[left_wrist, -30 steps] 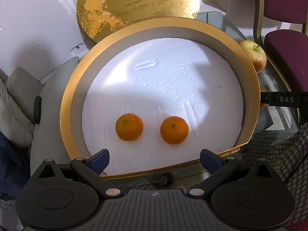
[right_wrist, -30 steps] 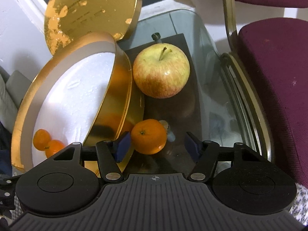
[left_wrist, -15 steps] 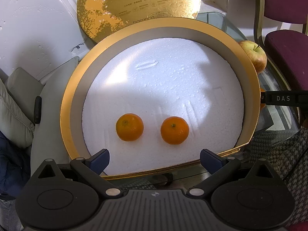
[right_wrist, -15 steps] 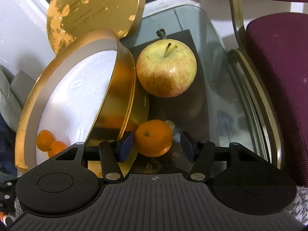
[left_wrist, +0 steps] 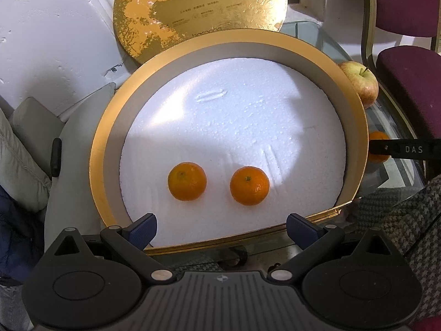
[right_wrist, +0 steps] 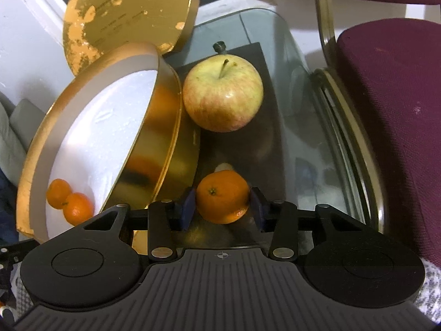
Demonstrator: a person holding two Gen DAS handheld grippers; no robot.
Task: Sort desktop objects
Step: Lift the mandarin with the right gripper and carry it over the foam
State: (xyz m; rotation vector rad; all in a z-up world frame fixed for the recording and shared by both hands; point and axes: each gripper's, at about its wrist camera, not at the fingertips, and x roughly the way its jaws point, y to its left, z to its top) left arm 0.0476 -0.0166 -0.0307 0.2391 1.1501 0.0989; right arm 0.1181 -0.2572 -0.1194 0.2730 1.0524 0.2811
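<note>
A round gold box (left_wrist: 99, 149) with a white foam floor holds two mandarins (left_wrist: 187, 181) (left_wrist: 249, 185) near its front. My left gripper (left_wrist: 222, 227) hangs open over the box's front rim with nothing between its fingers. In the right wrist view, my right gripper (right_wrist: 223, 207) has just closed; its blue pads press both sides of a third mandarin (right_wrist: 222, 197) on the glass table, right beside the gold box's outer wall (right_wrist: 157, 138). A yellow-red apple (right_wrist: 222, 93) stands just beyond it. The same apple (left_wrist: 359, 82) shows past the box's right rim.
The gold lid (left_wrist: 198, 8) leans upright against the white wall behind the box. The glass table (right_wrist: 303, 127) ends at a metal-framed maroon chair (right_wrist: 391, 124) on the right. Grey cushions (left_wrist: 30, 138) lie left of the box, and checked fabric (left_wrist: 399, 220) lies front right.
The right gripper's jaws closed from wide apart onto the mandarin on the glass, and the gripper edged forward toward it. The left gripper and the box with two mandarins stayed still.
</note>
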